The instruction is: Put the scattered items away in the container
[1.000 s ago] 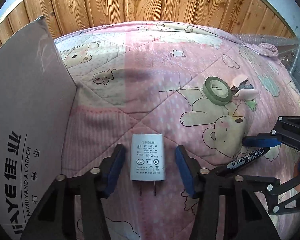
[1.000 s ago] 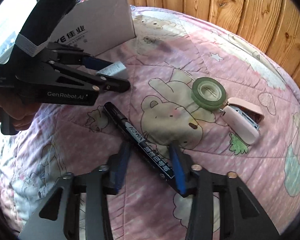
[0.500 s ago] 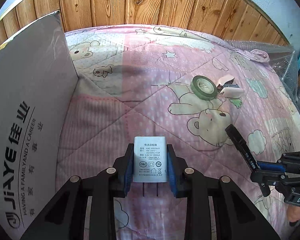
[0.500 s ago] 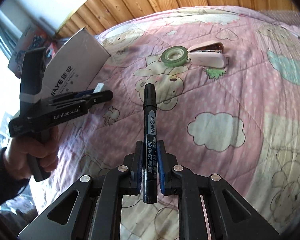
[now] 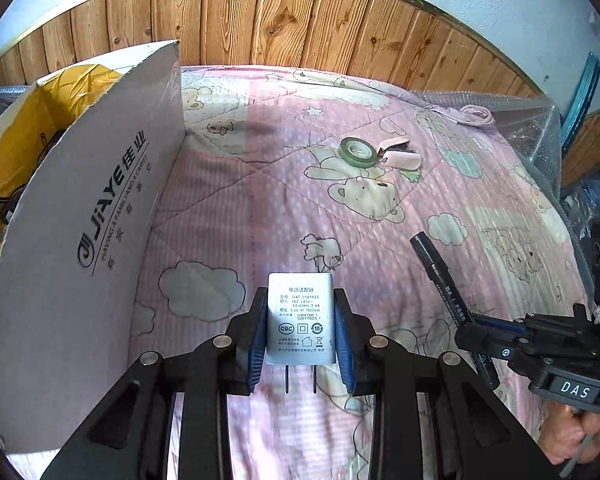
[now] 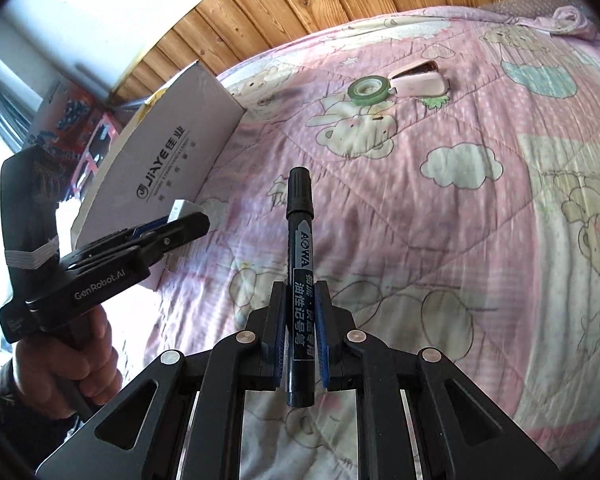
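Lifted clear of the pink bear-print quilt (image 5: 228,200) for carrying to the open grey cardboard box (image 5: 100,216), the left gripper (image 5: 300,344) pinches a white rectangular plastic power adapter (image 5: 300,318) while the right gripper (image 6: 300,334) clamps a black cylindrical marker pen (image 6: 299,264).

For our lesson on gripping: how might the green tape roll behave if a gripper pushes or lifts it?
The tape roll lies flat on the soft quilt, so a push would probably slide it, not roll it. Its hollow ring looks light and stiff. It touches the pink stapler, so a push may move both.
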### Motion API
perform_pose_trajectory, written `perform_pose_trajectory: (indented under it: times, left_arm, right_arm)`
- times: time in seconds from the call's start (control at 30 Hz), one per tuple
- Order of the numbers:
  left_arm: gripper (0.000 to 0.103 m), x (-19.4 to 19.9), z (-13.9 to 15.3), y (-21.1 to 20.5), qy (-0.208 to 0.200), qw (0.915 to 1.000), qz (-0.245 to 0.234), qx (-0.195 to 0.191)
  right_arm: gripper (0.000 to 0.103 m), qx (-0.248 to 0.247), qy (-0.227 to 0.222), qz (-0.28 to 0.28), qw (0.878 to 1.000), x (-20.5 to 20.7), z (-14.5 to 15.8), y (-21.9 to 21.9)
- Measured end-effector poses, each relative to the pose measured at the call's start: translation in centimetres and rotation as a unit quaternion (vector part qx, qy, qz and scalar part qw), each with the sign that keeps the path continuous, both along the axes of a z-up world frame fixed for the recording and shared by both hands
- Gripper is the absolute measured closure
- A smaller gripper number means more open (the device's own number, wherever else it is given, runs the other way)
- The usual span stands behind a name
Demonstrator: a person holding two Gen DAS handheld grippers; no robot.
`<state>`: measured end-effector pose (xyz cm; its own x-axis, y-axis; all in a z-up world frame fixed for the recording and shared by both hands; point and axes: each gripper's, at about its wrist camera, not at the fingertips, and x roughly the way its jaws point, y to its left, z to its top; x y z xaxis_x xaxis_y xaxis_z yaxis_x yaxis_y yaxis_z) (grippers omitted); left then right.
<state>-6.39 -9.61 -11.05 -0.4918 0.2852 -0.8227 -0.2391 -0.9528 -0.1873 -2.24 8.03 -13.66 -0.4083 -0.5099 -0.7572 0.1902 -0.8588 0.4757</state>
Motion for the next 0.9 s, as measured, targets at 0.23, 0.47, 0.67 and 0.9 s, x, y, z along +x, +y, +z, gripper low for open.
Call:
perform_pose_trajectory:
  times: [0.23, 0.47, 0.67, 0.9]
  left_arm:
    - [0.072, 4.1, 2.1, -0.8, 0.017, 0.9998, 0.004, -0.01]
    - [0.072, 7.1, 4.1, -1.8, 0.034, 0.9993, 0.012, -0.008]
    - [0.072, 9.6, 5.4, -2.8, 0.048, 0.9987, 0.015, -0.002]
    - [0.072, 12.2, 6.6, -4.8, 0.06, 0.9978, 0.027, 0.008]
  right_arm:
    - [0.09, -0.004, 0.003, -0.006, 1.0, 4.5, 1.0, -1.4]
    - [0.09, -0.002, 0.012, 0.001, 1.0, 7.9, 2.1, -3.3]
    - [0.089, -0.001, 0.024, 0.009, 1.0, 10.1, 3.1, -5.2]
    - [0.09, -0.001, 0.041, 0.02, 0.999, 12.0, 4.4, -7.2]
